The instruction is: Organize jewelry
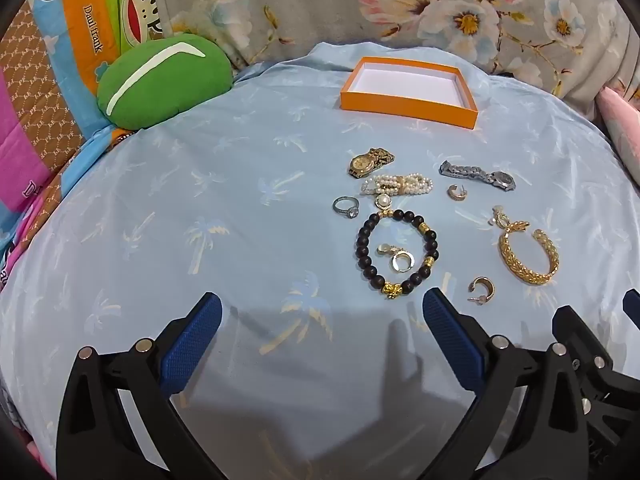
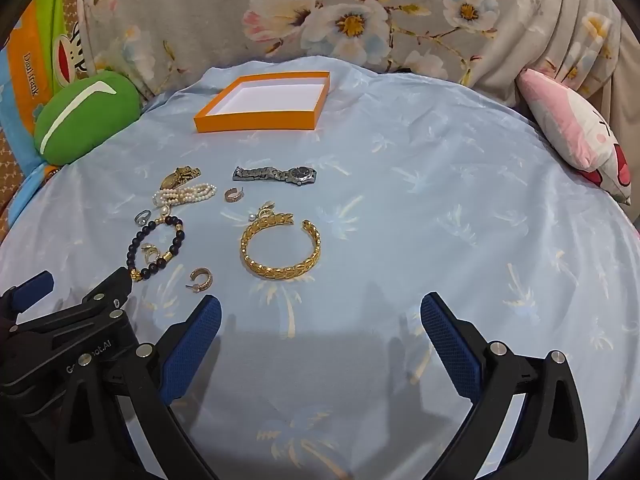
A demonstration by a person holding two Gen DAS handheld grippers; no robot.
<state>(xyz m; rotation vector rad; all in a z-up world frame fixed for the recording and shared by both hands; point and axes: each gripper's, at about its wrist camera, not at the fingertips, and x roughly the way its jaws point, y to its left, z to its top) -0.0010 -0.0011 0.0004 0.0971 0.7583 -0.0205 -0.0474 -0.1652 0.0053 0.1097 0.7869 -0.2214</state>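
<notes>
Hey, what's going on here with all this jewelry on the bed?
A person holds a two-finger gripper in each hand over a blue palm-print sheet. The left gripper and right gripper are both open and hold nothing. An orange box sits empty at the back. In front of it lie the loose pieces: a gold watch, a silver watch, a pearl bracelet, a black bead bracelet, a gold cuff, rings and earrings. Nothing has been sorted yet.
</notes>
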